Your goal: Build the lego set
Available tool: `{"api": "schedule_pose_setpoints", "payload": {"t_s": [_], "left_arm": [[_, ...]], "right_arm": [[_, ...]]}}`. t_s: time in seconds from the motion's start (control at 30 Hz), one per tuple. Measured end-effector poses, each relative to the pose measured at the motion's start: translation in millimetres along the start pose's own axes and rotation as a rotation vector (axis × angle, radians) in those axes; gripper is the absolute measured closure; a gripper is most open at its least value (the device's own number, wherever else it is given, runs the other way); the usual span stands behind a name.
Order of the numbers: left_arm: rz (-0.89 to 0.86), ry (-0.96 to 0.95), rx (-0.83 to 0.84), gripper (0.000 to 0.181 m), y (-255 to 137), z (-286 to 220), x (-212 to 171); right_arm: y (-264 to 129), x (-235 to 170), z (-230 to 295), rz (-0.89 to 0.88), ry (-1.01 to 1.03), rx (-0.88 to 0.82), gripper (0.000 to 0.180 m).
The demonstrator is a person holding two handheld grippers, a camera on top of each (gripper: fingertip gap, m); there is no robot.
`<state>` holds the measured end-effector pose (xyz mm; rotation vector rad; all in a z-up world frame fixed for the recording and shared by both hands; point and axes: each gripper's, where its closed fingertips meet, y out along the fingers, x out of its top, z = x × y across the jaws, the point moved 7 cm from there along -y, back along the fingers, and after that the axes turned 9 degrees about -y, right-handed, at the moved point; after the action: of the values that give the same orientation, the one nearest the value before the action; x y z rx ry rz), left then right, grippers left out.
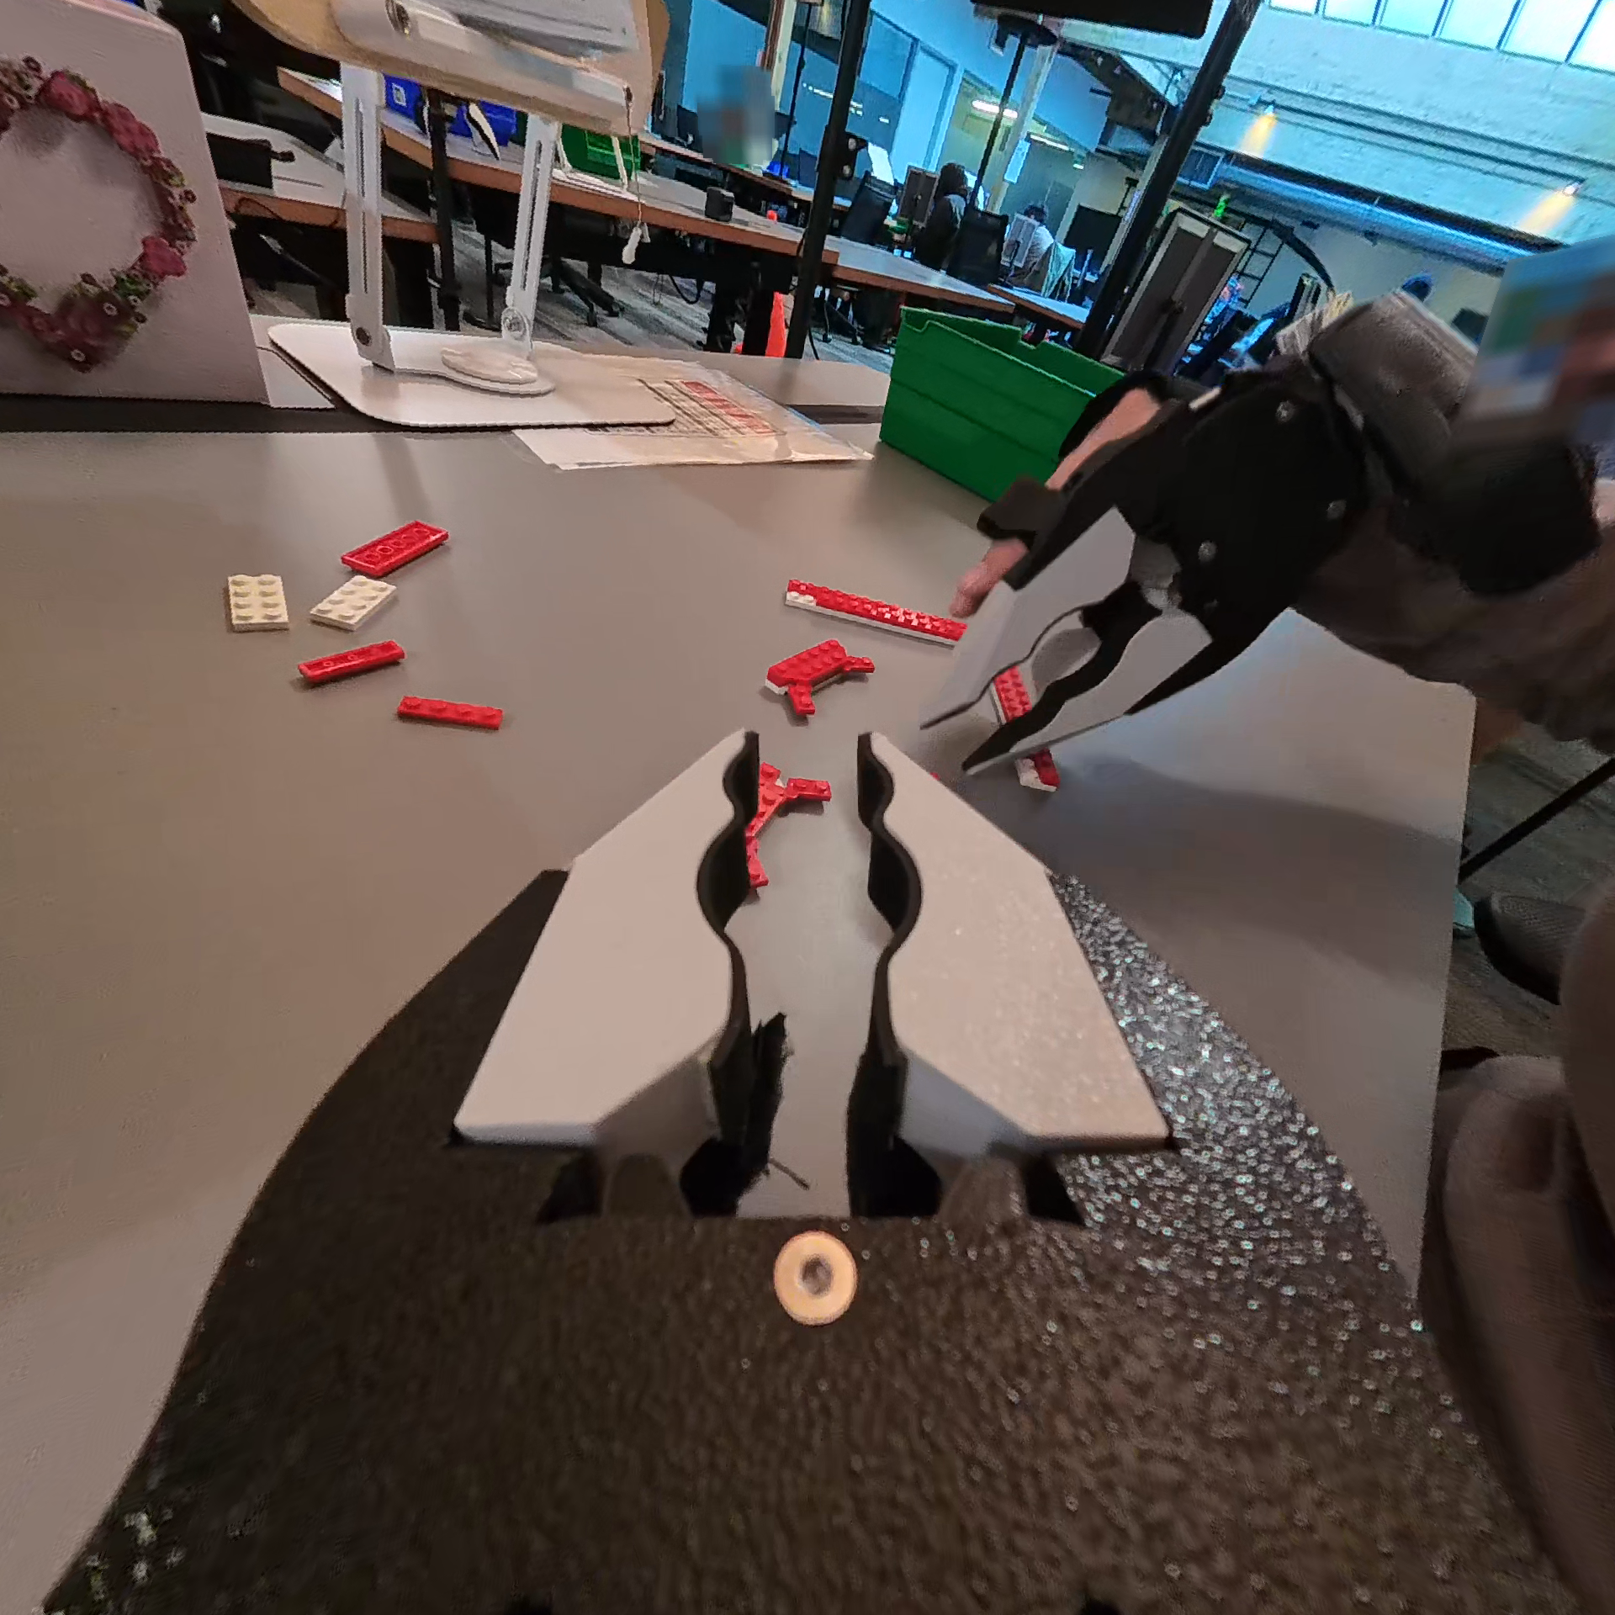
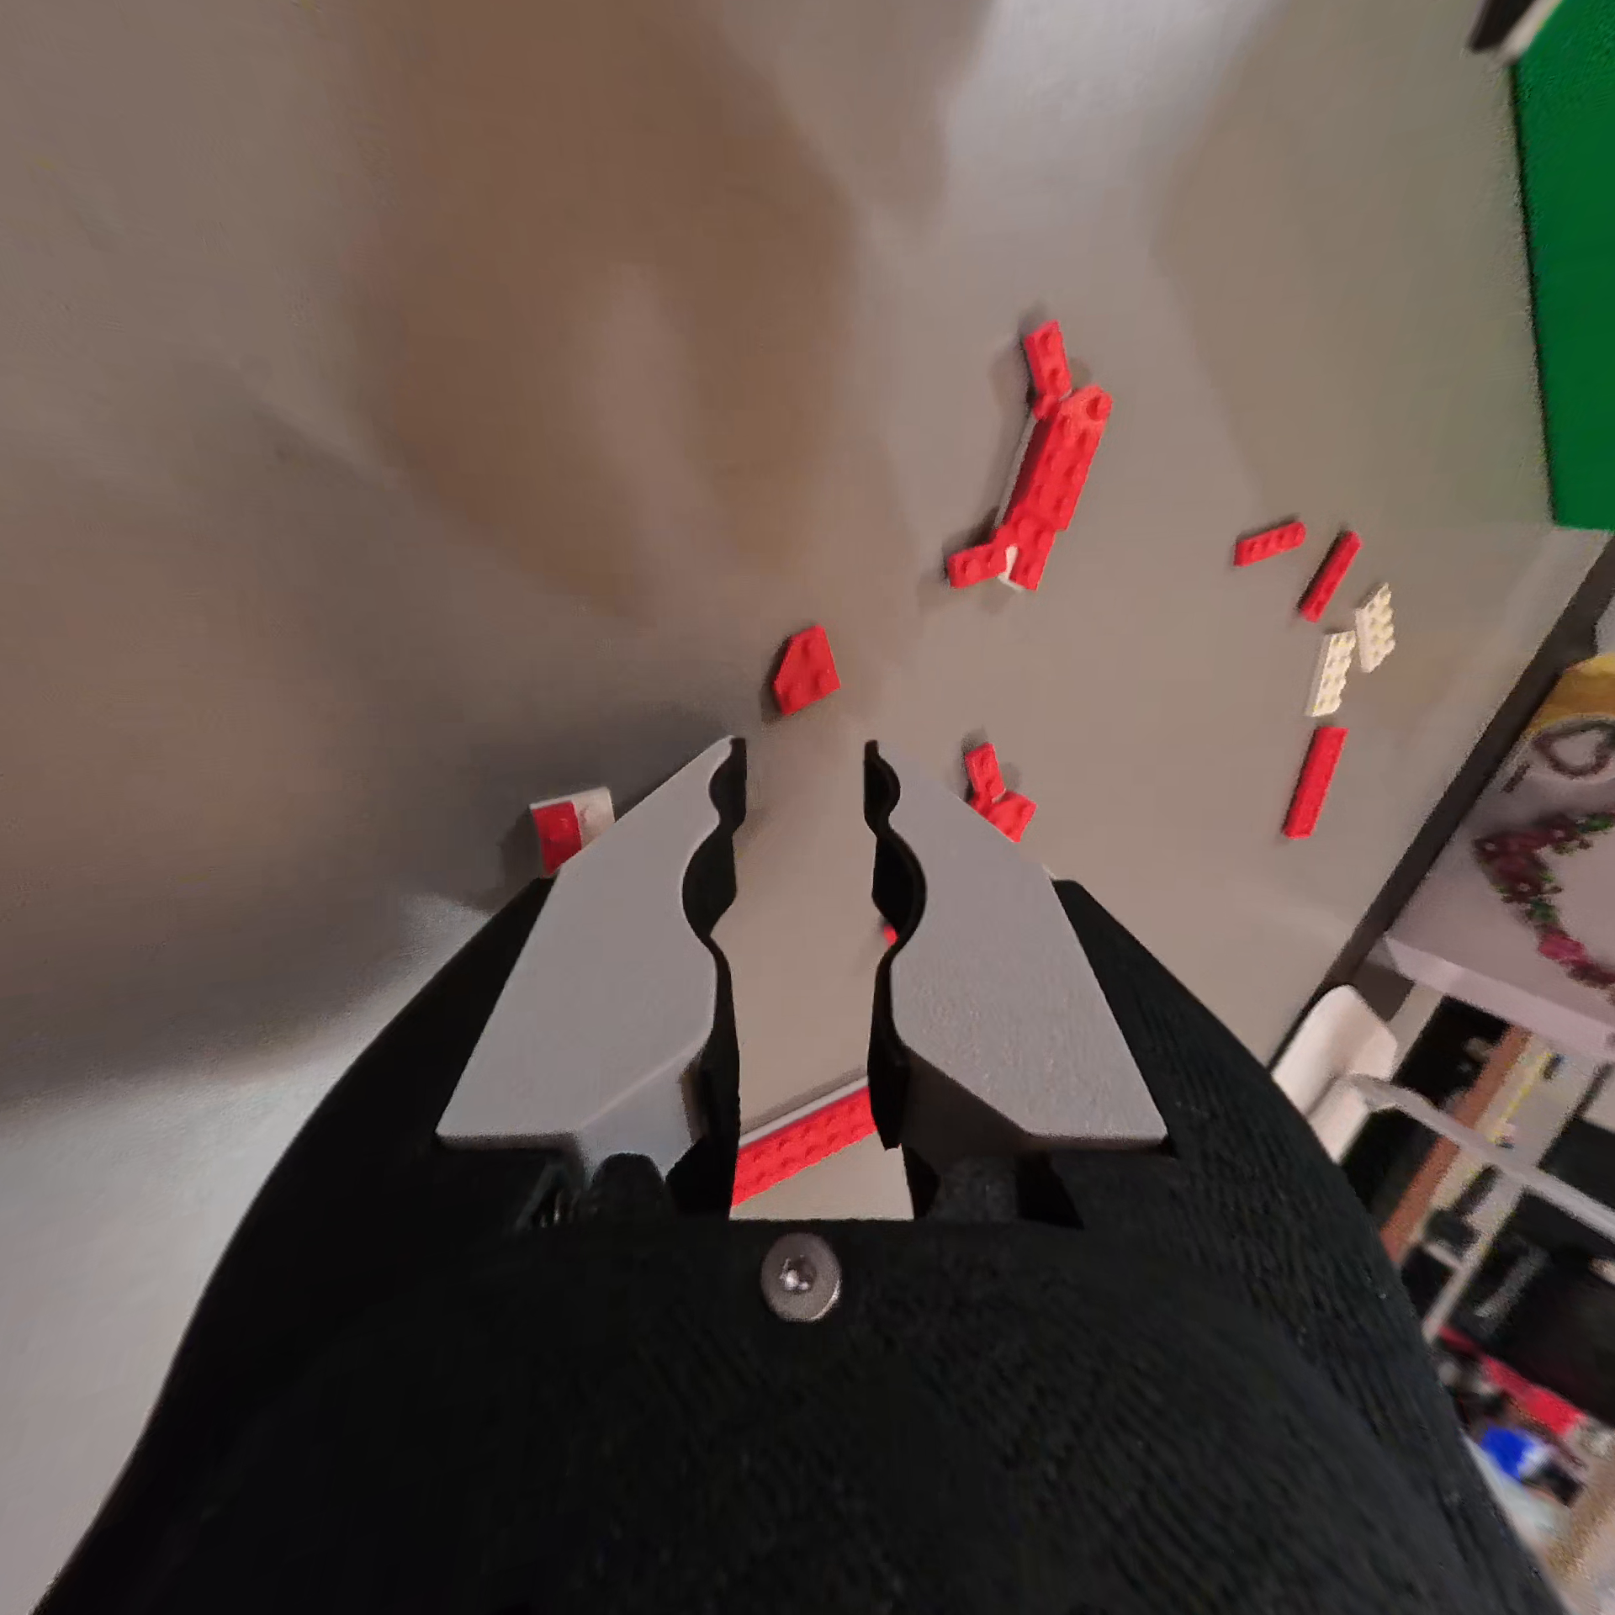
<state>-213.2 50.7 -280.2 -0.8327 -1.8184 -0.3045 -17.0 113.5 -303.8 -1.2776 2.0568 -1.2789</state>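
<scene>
1. Looking along the left gripper (image 1: 808, 743) in the left wrist view, its grey fingers are standing apart with nothing between them, hovering over the grey table (image 1: 175, 830). A red angled lego piece (image 1: 773, 808) is lying on the table in the gap just beyond the tips, closer to the left finger. Farther ahead are sitting a red bracket-shaped assembly (image 1: 813, 671) and a long red-and-white strip (image 1: 874, 609); off to the left, three red plates (image 1: 395, 548) and two white plates (image 1: 258, 601) are lying apart. At the right, the right gripper (image 1: 948, 747) is tilting down over another red-and-white strip (image 1: 1022, 725) that is showing between its fingers; whether they are touching it cannot be told. A green bin (image 1: 979, 393) is standing behind.

2. Looking along the right gripper (image 2: 804, 747) in the right wrist view, its fingers are parted and gripping nothing. A small red wedge plate (image 2: 806, 668) is lying just ahead of the tips, a long red strip (image 2: 804, 1140) is passing beneath the fingers near their base, and a red assembly (image 2: 1044, 476) is lying farther off.
</scene>
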Motion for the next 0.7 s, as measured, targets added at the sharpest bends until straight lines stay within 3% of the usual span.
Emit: {"api": "schedule_pose_setpoints", "payload": {"t_s": [0.2, 0.3, 0.7], "left_arm": [[0.008, 0.003, 0.004, 0.163, 1, 1, -2], [0.013, -0.001, 0.005, 0.163, 1, 3, -2], [0.053, 0.018, 0.021, 0.165, 1, 5, -5]], "right_arm": [[-4, -2, -4, -0.139, 0.424, 0.006, 0.152], [2, -2, -4, -0.159, 0.538, -0.001, 0.151], [13, -21, -12, -0.107, 0.571, -0.020, 0.159]]}}
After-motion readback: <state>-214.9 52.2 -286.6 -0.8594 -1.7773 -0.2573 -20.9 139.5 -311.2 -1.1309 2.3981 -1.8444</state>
